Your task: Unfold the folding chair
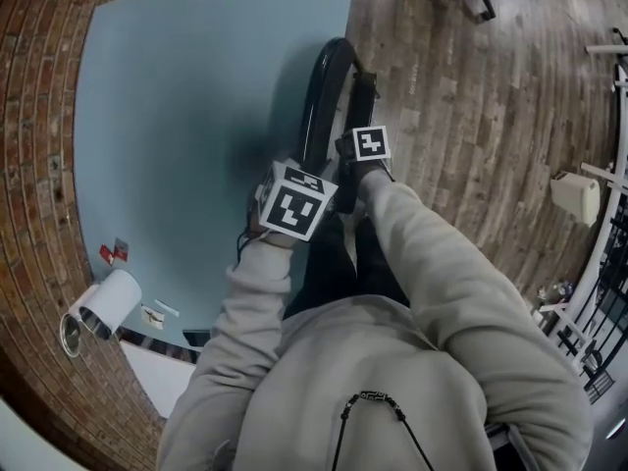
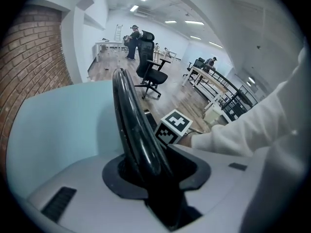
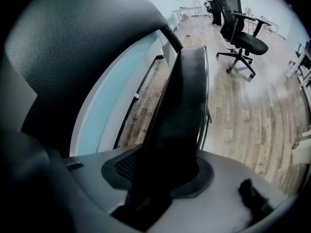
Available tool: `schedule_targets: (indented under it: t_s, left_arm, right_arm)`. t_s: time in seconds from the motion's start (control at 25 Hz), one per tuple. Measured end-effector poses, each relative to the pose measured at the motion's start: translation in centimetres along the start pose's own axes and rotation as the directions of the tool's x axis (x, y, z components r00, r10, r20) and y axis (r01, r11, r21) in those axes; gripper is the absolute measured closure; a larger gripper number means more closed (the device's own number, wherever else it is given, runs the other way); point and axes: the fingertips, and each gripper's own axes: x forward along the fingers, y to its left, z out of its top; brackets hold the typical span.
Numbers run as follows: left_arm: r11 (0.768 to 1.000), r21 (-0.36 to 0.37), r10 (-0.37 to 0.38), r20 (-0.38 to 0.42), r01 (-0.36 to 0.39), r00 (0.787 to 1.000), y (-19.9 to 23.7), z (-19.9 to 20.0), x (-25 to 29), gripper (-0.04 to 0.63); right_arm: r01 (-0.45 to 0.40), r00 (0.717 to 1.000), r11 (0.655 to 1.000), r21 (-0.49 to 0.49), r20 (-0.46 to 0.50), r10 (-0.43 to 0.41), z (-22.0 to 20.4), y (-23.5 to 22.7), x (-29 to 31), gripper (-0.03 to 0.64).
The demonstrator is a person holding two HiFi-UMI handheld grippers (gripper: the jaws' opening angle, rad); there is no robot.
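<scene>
The folded black chair stands upright against a pale blue wall panel [image 1: 186, 116]. In the head view its curved frame tube [image 1: 319, 81] and flat seat panel [image 1: 361, 96] rise side by side just beyond my hands. My left gripper [image 1: 297, 196] is shut on the frame tube [image 2: 129, 110], which runs up between its jaws in the left gripper view [image 2: 155, 176]. My right gripper [image 1: 366, 153] is shut on the dark padded seat panel [image 3: 187, 96], which fills the gap between its jaws [image 3: 160, 178]. The right gripper's marker cube [image 2: 173, 126] shows close beside the tube.
A brick wall [image 1: 39, 116] borders the blue panel. A black office chair [image 3: 240, 28] stands on the wood floor behind. White metal rails [image 1: 601, 263] and a white box [image 1: 575, 196] are at the right. A white cylinder [image 1: 108, 307] sits low left. People stand far off [image 2: 133, 40].
</scene>
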Motion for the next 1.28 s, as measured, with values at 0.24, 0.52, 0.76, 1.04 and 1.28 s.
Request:
schedule_targets:
  t_s: [0.24,0.52,0.76,1.04,1.28]
  left_arm:
    - [0.999,-0.033,-0.008,0.013,0.008,1.0,-0.7,0.4,0.3,0.465]
    - [0.998,-0.056,-0.031,0.024,0.033,0.999,-2.8,0.9,1.9,0.469]
    - [0.995,-0.052,-0.079,0.05,0.081,0.996,-5.6,1.5,4.5,0.47]
    - [0.99,-0.087,-0.102,0.062,0.107,0.993,-9.8,2.6,7.5,0.487]
    - [0.976,-0.173,-0.12,0.097,0.135,0.988,-11.6,2.7,10.9,0.512]
  right_arm:
    - [-0.078,0.997,0.996,0.042,-0.015,0.079,-1.3,-2.7,-2.6,0.462]
    - [-0.241,0.967,0.967,0.081,-0.061,0.246,-4.8,-10.5,-5.8,0.466]
    - [-0.352,0.932,0.921,0.165,-0.023,0.36,-8.2,-19.6,-8.0,0.465]
    - [-0.501,0.865,0.847,0.177,0.055,0.499,-12.2,-27.0,-9.6,0.463]
    - [-0.602,0.796,0.773,0.2,0.081,0.6,-16.1,-34.9,-9.1,0.457]
